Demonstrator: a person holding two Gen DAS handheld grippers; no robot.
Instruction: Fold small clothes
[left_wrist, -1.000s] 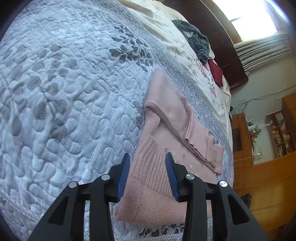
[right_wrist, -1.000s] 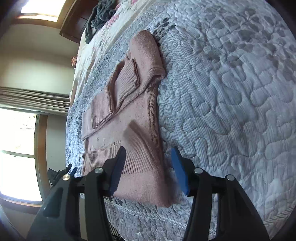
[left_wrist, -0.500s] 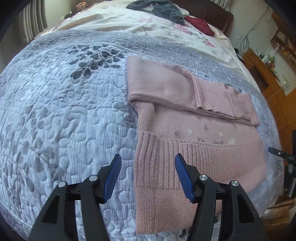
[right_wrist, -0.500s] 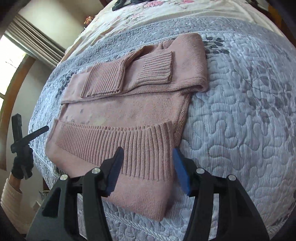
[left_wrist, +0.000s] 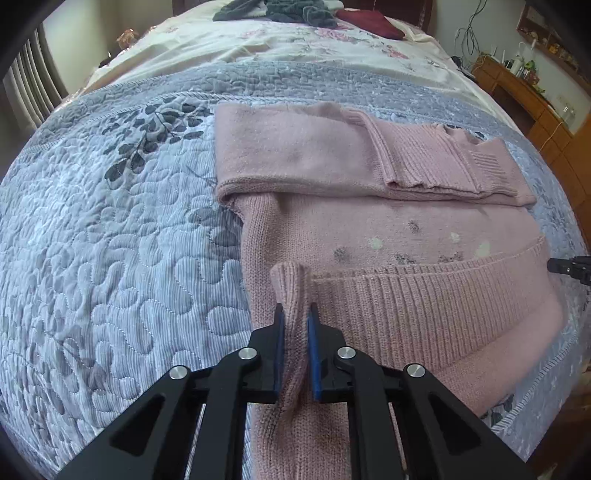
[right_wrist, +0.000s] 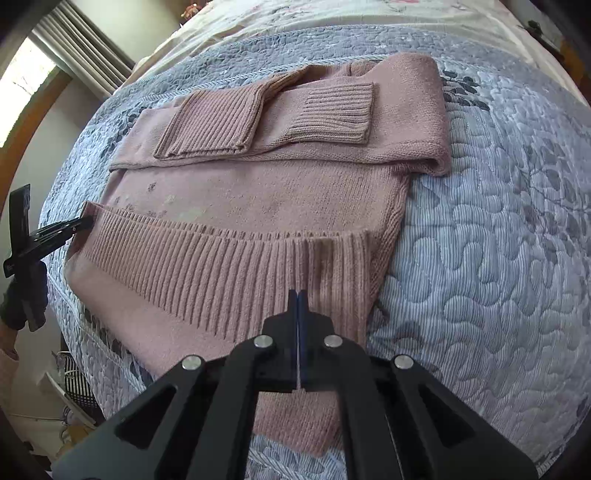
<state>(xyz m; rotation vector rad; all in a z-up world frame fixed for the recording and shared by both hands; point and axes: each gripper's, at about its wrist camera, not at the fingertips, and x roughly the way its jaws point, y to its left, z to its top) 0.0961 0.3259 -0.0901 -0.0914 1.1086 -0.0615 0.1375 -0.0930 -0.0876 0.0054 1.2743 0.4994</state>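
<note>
A pink knitted sweater (left_wrist: 369, 229) lies flat on a blue-grey quilt (left_wrist: 110, 258) that covers the near end of a bed, its sleeves folded across the chest and the ribbed hem nearest to me. My left gripper (left_wrist: 294, 314) is nearly closed on a pinched-up ridge of that hem at the sweater's left edge — the knit stands up between the blue pads. My right gripper (right_wrist: 297, 295) sits on the hem near the sweater's right edge, its pads pressed almost together; I cannot tell whether any fabric is caught between them. Beyond the quilt, a pale floral sheet (left_wrist: 295, 40) runs to the head of the bed, where dark grey clothes (left_wrist: 280, 9) and a dark red garment (left_wrist: 369, 18) lie in a heap.
</note>
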